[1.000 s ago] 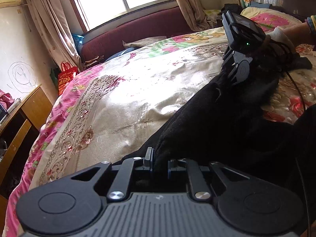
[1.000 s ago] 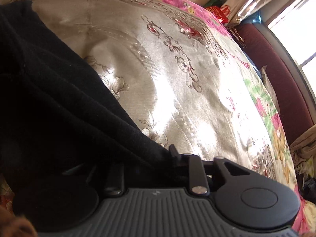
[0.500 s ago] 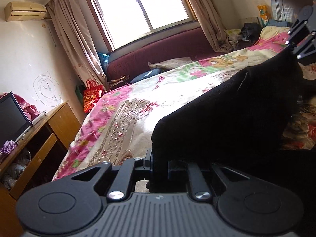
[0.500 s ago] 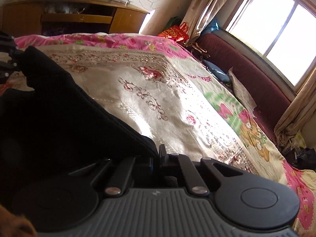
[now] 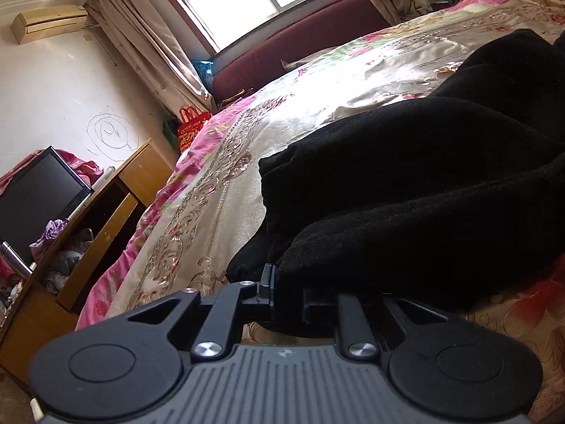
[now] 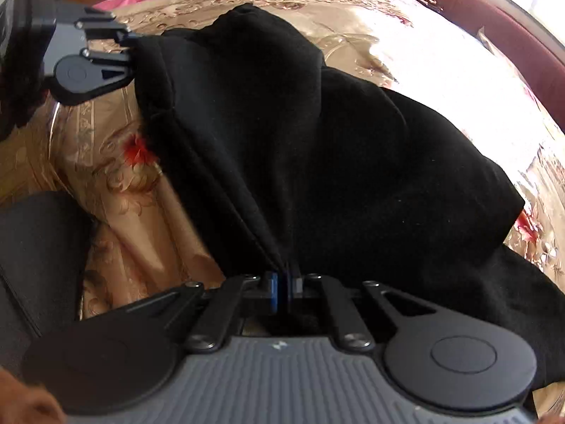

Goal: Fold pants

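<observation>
The black pants [image 5: 406,183] lie bunched and doubled over on the floral satin bedspread [image 5: 300,106]. My left gripper [image 5: 287,282] sits low over the bed with a thick fold of the pants between its fingers; its jaws are opening slightly while the pads still press on the cloth. From the right wrist view, the left gripper [image 6: 132,49] pinches a far corner of the pants [image 6: 282,123]. My right gripper [image 6: 284,279] is shut on a near edge, from which the cloth is drawn taut toward the left gripper.
The bedspread [image 6: 116,162] shows bare to the left of the pants. A wooden cabinet [image 5: 106,212] with a television [image 5: 39,194] stands beside the bed. A maroon sofa [image 5: 300,46] runs under the window, and a red bag [image 5: 190,127] stands by the bed's corner.
Both grippers carried the pants edge across the bed and lowered it. The cloth that hung raised between them now lies doubled on the bedspread. The right view has swung down onto the pants.
</observation>
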Motion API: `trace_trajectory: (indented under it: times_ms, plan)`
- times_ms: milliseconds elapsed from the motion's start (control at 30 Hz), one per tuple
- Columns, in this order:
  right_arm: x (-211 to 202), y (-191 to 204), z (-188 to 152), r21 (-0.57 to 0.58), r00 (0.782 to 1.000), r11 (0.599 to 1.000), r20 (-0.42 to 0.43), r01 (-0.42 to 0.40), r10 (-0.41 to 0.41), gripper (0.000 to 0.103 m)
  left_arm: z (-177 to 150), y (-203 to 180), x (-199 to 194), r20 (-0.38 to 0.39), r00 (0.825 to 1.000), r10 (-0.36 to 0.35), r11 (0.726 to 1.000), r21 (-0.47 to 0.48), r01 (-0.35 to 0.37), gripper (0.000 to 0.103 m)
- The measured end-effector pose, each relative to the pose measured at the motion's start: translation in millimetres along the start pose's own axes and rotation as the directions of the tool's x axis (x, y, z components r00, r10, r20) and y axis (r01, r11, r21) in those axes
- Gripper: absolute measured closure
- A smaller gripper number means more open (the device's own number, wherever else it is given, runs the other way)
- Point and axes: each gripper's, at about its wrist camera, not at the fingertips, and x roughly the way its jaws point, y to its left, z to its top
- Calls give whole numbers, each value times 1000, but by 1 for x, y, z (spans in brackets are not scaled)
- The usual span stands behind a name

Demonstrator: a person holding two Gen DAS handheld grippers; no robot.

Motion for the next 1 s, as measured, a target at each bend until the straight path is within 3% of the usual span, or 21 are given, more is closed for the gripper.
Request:
trace_trajectory:
  times_ms: [200, 367, 433, 567, 667, 733, 900, 967, 1000]
  plan:
    - [-17, -1, 25, 20, 1000, 1000, 23, -6, 5, 98, 25, 22, 2, 96, 994, 45, 999, -25, -42, 71]
    - [-47, 15, 49, 36, 991, 999, 134, -18, 13, 98, 31, 47, -1, 145, 982, 120, 992, -58, -112, 71]
    - [-41, 28, 50, 6, 989, 1000, 150, -5, 4, 97, 19, 42, 6, 118, 982, 145, 989, -31, -142, 71]
    - [19, 50, 37, -14, 1000, 1000, -11, -9, 9, 90, -15, 14, 26, 1, 990, 140, 987, 83, -140, 67]
    - [20, 63, 32, -58, 999, 998, 38, 37, -35, 86, -27, 12, 23, -24, 985, 169, 978, 128, -165, 65]
    - [10, 61, 33, -32, 997, 999, 80, 14, -11, 79, -27, 21, 16, -52, 983, 177, 981, 88, -172, 64]
    - [-4, 48, 22, 43, 986, 999, 166, 1, -8, 75, -25, 37, -6, -74, 980, 183, 983, -15, -185, 64]
    - [-4, 46, 13, 77, 988, 997, 156, 4, -16, 69, -24, 29, -8, -93, 985, 143, 990, 6, -143, 64]
    - [-2, 41, 11, 98, 991, 995, 135, 2, -15, 70, -25, 20, -4, -149, 986, 77, 997, 38, -72, 63]
